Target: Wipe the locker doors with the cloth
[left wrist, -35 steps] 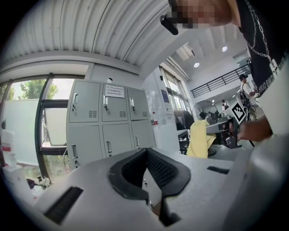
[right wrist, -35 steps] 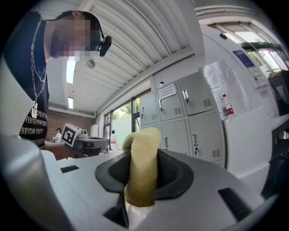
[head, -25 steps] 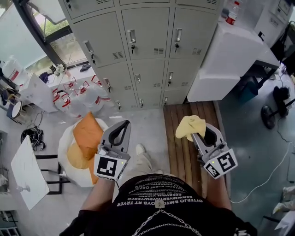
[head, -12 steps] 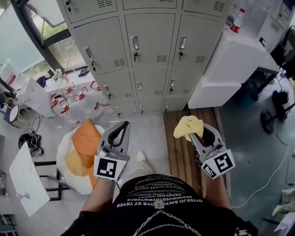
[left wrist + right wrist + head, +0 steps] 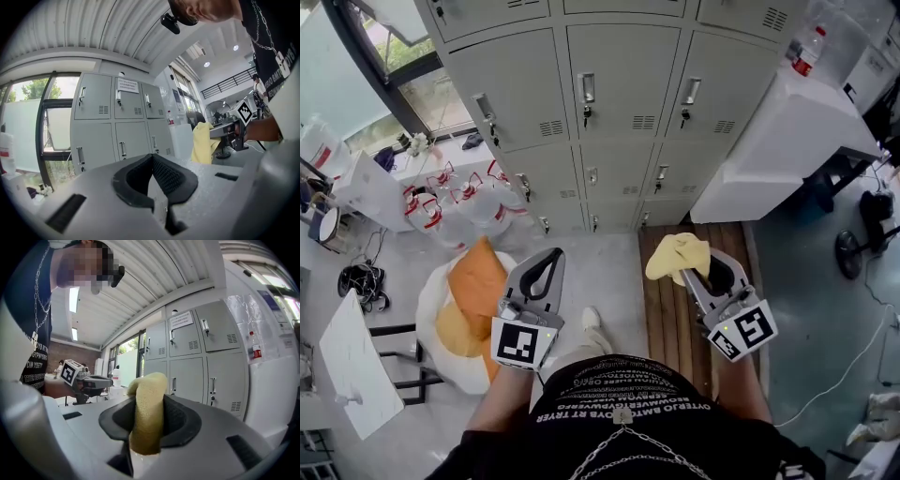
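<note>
Up front, the yellow cloth [image 5: 147, 408] is pinched between the jaws of the right gripper [image 5: 710, 275]. A thick fold stands up between the black pads and bunches out past the jaw tips, drooping a little toward the left gripper's side. The jaws are clamped tight on it, with the pads pressing the fold from both sides.

Ahead of that gripper, and well apart from the cloth, stands the bank of grey locker doors [image 5: 623, 80]. Each door has a small handle and a vent slot, and all the doors in view are closed. Nothing touches them. Below the right gripper lies a slatted wooden board [image 5: 666, 319] on the floor. Off to the gripper's right a white cabinet [image 5: 787, 141] stands against the lockers, with a red-capped bottle [image 5: 806, 52] on its top.

The left gripper [image 5: 542, 272] is held level beside the right one, pointing the same way at the lockers. Its jaws are pressed together with nothing between them. To its left, on the floor, an orange cushion [image 5: 473, 281] rests on a white sack, and beyond that a cluster of clear jugs [image 5: 478, 202] sits near the window.
</note>
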The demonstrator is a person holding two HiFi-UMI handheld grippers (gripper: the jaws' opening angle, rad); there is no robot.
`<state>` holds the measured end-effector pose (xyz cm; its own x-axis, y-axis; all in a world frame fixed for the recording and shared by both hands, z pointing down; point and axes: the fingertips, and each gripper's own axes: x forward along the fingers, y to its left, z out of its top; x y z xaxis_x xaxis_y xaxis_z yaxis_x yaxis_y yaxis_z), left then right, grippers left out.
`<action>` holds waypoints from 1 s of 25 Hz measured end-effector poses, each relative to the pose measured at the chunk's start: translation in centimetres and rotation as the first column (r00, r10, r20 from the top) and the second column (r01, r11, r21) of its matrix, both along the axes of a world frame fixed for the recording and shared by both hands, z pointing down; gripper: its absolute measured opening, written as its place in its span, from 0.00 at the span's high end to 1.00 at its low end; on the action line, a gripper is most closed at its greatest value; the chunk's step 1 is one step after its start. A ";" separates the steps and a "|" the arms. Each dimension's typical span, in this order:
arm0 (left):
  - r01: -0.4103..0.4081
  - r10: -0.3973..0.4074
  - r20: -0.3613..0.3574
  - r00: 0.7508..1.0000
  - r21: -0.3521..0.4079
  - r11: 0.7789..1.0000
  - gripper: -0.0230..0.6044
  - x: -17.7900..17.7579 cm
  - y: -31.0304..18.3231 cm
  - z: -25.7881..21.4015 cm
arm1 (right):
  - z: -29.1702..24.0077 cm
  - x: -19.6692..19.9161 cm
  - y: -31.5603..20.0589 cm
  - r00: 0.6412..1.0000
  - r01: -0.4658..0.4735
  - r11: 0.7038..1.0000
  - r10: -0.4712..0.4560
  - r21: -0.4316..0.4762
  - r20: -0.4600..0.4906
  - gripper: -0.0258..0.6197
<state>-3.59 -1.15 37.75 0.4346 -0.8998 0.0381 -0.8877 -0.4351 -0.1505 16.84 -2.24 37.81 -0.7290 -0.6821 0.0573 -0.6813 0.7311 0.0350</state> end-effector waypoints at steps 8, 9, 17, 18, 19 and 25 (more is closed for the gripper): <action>-0.029 0.029 0.005 1.000 -0.016 0.999 0.95 0.0 -3.6 1.0 | 0.1 -0.1 -2.7 1.000 -0.012 1.000 0.012 -0.019 -0.007 0.78; -0.038 0.038 0.005 0.999 -0.018 0.999 0.95 0.2 -4.1 1.1 | 0.2 0.1 -3.0 1.000 -0.019 0.999 0.019 -0.025 -0.006 0.78; -0.097 0.097 -0.010 0.995 -0.020 0.995 0.95 1.2 -7.4 1.5 | 0.8 0.3 -5.4 0.999 -0.052 0.998 0.051 -0.047 -0.016 0.78; -0.103 0.102 -0.008 0.995 -0.022 0.994 0.95 1.3 -7.7 1.6 | 0.9 0.3 -5.7 0.998 -0.054 0.997 0.053 -0.049 -0.018 0.78; -0.108 0.108 -0.007 0.994 -0.024 0.994 0.95 1.4 -8.1 1.8 | 1.0 0.2 -5.9 0.998 -0.055 0.997 0.054 -0.052 -0.021 0.78; -0.148 0.148 -0.003 0.989 -0.027 0.989 0.95 1.8 -10.1 1.9 | 0.9 -0.2 -7.8 0.997 -0.075 0.996 0.074 -0.055 -0.019 0.78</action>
<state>-1.83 -11.24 39.69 0.5632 -0.8240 0.0612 -0.8132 -0.5659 -0.1359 16.61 -10.07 38.76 -0.6749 -0.7298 0.1090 -0.7336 0.6795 0.0076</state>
